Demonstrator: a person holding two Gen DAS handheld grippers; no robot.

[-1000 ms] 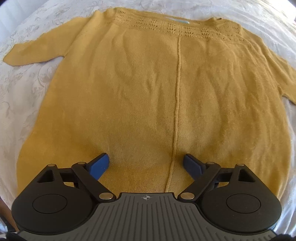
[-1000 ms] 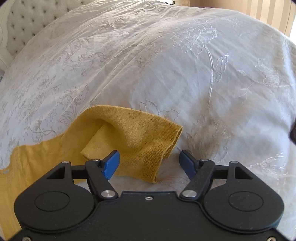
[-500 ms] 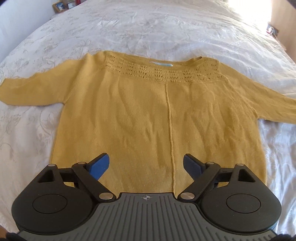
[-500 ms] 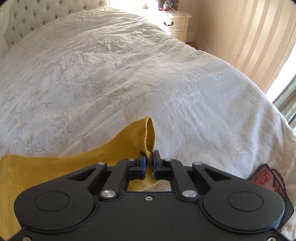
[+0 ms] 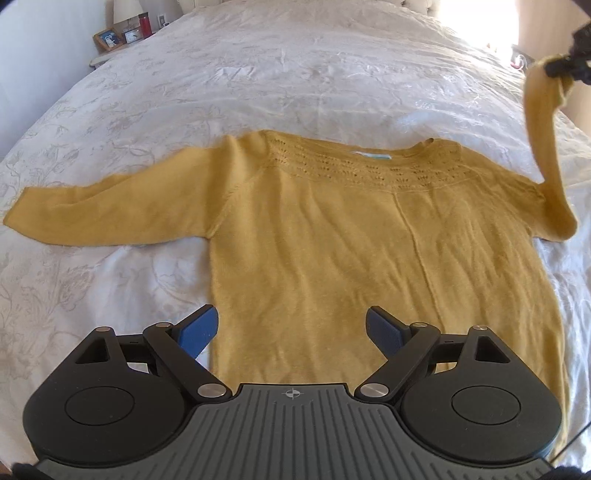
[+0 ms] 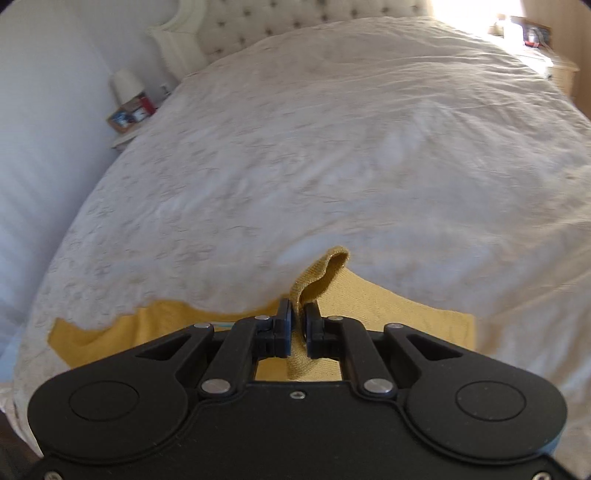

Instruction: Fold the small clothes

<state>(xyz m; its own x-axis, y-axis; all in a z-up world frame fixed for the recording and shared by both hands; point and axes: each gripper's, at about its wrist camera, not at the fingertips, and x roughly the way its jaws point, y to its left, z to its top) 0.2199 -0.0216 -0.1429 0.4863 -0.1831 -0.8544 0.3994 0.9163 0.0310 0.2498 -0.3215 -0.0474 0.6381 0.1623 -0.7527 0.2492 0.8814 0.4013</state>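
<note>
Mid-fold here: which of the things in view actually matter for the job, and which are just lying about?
Part of the job:
- yellow sweater, flat on the white bedspread
- its sleeve, lifted
- right gripper, shut on that sleeve's cuff
- left gripper, open above the hem

Just lying about:
- lamp
- red bottle
- picture frames
- tufted headboard

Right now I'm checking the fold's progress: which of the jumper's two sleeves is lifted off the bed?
The sleeve on the picture's right, pinched at its cuff by the right gripper. The other sleeve lies flat on the bedspread.
</note>
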